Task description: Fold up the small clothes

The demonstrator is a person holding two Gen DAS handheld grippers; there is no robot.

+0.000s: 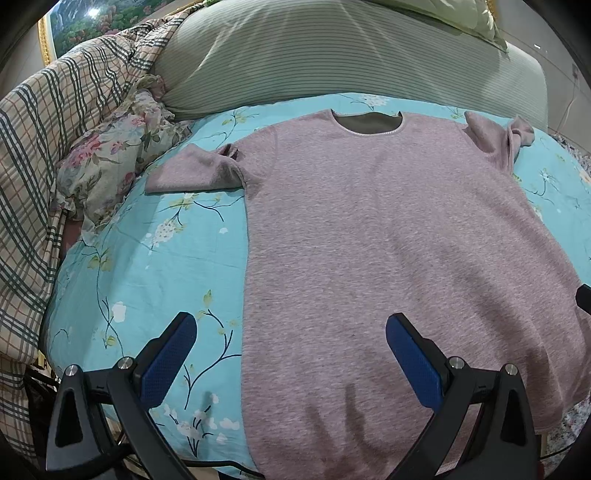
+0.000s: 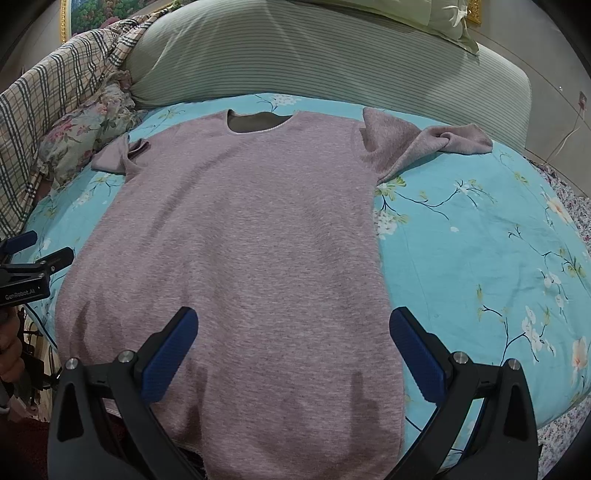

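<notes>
Pink shirt (image 1: 369, 240) is spread flat on the bed (image 1: 147, 258), collar at 12 o'clock, sleeves out at 10 and 2. No fold is made yet. Left tongs (image 1: 291, 350) and right tongs (image 2: 293, 350) are held apart, empty, over the hem at 6 o'clock.

Bed under turquoise floral sheet (image 1: 155, 266). Green striped quilt (image 1: 332, 55) lay along far edge. Plaid blanket (image 1: 55, 122) and floral pillow (image 1: 107, 162) at far left corner. Gold-framed landscape painting (image 1: 92, 22) behind.

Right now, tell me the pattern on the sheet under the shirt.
Turquoise sheet with white blossoms on dark branches; right wrist view shows it best.
</notes>
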